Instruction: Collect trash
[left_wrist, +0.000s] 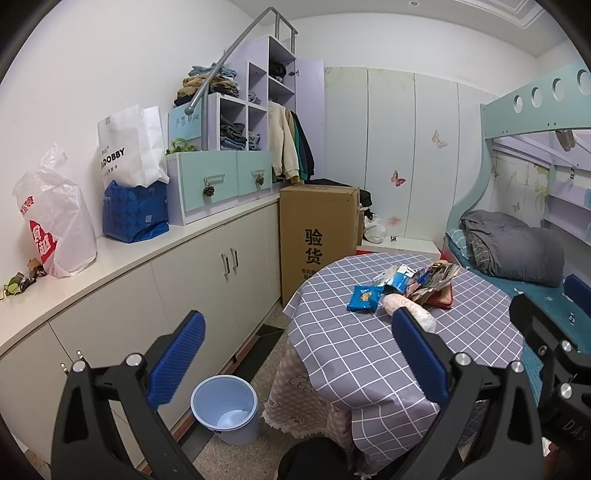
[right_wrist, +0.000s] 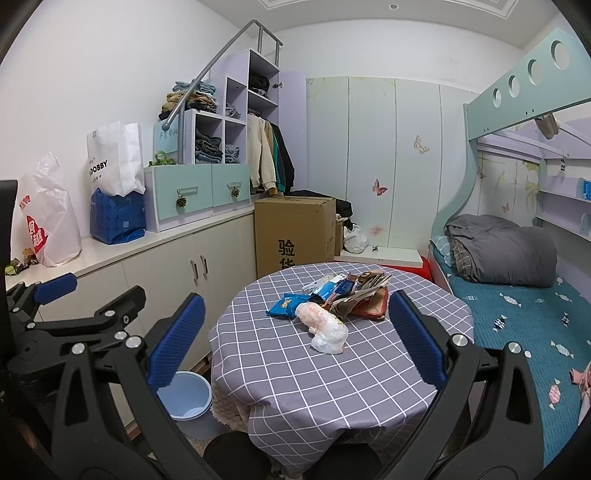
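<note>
Trash sits piled mid-bench for us: wrappers plus a clear bag. Both our tools, left tool and right tool, hang spread wide and empty above the near edge, with the blue bin on the floor left of the bench.

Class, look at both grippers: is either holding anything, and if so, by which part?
Nothing is held. The left gripper and right gripper are both open and empty.

I am in a child's bedroom at home. A bunk bed with a folded grey quilt stands along the right, butterfly stickers dot the wardrobe doors, and folded clothes fill the stair-shaped cubby shelves above the long white cabinets.
</note>
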